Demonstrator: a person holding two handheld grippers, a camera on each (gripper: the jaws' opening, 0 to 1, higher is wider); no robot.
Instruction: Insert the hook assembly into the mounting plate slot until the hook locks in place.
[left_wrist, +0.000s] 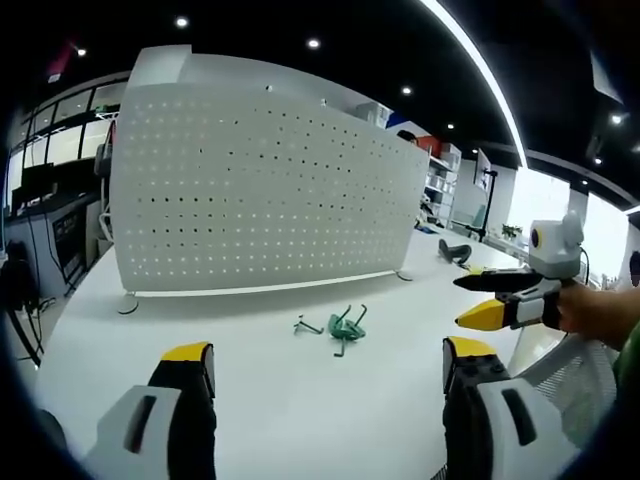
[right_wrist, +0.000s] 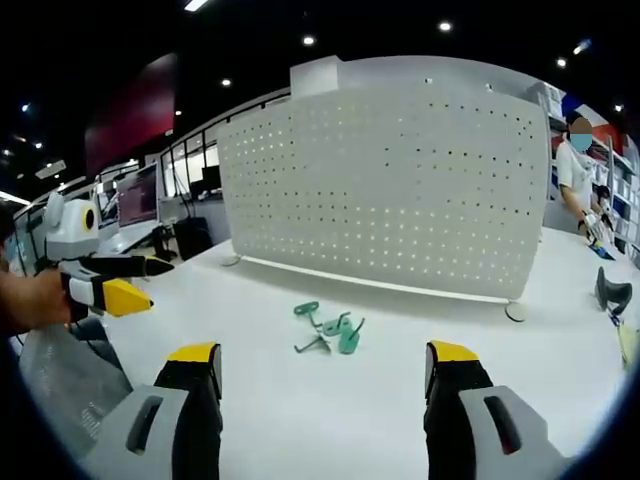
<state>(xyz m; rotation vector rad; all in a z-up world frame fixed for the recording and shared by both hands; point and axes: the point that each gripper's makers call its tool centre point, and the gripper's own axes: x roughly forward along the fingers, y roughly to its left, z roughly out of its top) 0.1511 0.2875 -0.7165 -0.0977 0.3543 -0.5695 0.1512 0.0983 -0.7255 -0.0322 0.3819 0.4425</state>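
A white perforated mounting panel (left_wrist: 260, 190) (right_wrist: 400, 180) stands upright on small feet at the back of the white table (left_wrist: 250, 400) (right_wrist: 330, 420). In front of it, on the tabletop, lie a few green hook pieces (left_wrist: 345, 328) (right_wrist: 330, 328), tangled together, with one thin piece (left_wrist: 308, 326) a little apart. My left gripper (left_wrist: 328, 365) is open, well short of the hooks, with nothing between its yellow-tipped jaws. My right gripper (right_wrist: 322, 358) is also open and empty, at a similar distance. Each gripper also shows in the other's view, held by a hand: right (left_wrist: 465, 300), left (right_wrist: 150, 282).
A black object (left_wrist: 455, 250) (right_wrist: 612, 292) lies on the table past the panel's right end. A person (right_wrist: 580, 170) stands at the back right by shelves. Desks with monitors (right_wrist: 140, 195) are on the left. A grey mesh chair back (left_wrist: 570, 370) is beside the table's near edge.
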